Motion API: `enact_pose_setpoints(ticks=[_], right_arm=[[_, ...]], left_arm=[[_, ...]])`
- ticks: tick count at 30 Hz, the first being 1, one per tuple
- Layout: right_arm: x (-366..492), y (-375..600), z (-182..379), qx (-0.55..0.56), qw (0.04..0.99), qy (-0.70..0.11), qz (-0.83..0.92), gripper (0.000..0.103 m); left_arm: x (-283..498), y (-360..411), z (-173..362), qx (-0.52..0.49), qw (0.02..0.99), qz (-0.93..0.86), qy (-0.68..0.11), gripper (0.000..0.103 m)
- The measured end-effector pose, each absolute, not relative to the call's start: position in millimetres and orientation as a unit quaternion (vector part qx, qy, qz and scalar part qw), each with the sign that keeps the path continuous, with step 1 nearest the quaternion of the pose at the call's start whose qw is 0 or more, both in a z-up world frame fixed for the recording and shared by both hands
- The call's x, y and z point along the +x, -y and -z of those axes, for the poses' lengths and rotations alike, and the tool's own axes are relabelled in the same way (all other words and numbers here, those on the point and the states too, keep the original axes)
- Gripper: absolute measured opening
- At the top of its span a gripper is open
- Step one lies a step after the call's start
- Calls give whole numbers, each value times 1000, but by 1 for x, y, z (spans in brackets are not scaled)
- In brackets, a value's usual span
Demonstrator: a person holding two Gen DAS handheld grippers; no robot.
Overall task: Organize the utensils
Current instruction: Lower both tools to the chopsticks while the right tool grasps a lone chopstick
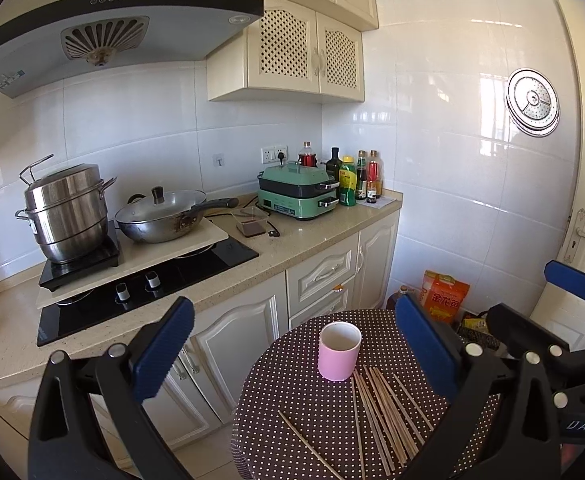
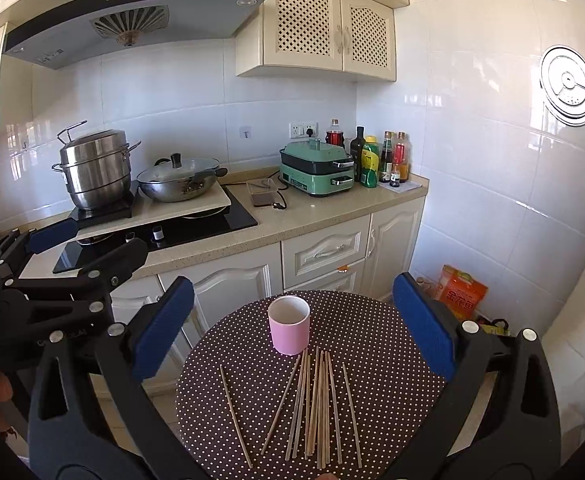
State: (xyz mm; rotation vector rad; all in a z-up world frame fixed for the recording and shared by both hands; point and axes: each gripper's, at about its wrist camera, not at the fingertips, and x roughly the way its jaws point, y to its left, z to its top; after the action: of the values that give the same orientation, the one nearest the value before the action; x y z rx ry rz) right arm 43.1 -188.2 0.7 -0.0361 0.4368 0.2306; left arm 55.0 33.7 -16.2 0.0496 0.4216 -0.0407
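i have both tools above the round dotted surface (image 2: 372, 344), and i place everything by the pink cup (image 2: 289, 325) that stands upright on it, mouth open and nothing showing inside. my left hand-held gripper (image 1: 292, 354) has its blue pads spread wide, one on each side of the cup in its own camera, and grips nothing. my right hand-held gripper (image 2: 292, 326) is just as wide and just as empty, its pads (image 2: 422, 324) flanking the cup from above. in the left wrist view the right tool shows off to the right of the cup, and in the right wrist view the left tool shows well to the left of the cup, over the cabinet fronts. the chopsticks (image 2: 318, 404) lie flat on the cloth on the near side of the cup, most of them in a loose fan whose far tips come close to the cup's base; i cannot tell whether any tip touches it. one single chopstick (image 2: 235, 416) lies apart from the bunch, to the near left of the cup, angled across the dots. beyond the cup runs the kitchen counter (image 2: 324, 210), with a steel steamer pot (image 2: 94, 170), a lidded wok (image 2: 178, 180) and a green cooker (image 2: 318, 170) along it, and an orange bag (image 2: 462, 290) sits on the floor to the cup's right.
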Motion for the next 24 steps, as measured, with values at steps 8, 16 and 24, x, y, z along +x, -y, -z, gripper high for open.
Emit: enact_pose_setpoints(ticks=[8,16,24], right_arm=[[54,172,19,-11,961,-258,-95,97],[87,190,57,1,936,-341,-89,97],[147,234,117,-16,897,-424,-128,95]], left_arm=[[75,-53,44,17,960,63,-273,99],[114,-55,105,-32,920,90,-379,99],[162,-28,201,-60,860,54,-504,99]])
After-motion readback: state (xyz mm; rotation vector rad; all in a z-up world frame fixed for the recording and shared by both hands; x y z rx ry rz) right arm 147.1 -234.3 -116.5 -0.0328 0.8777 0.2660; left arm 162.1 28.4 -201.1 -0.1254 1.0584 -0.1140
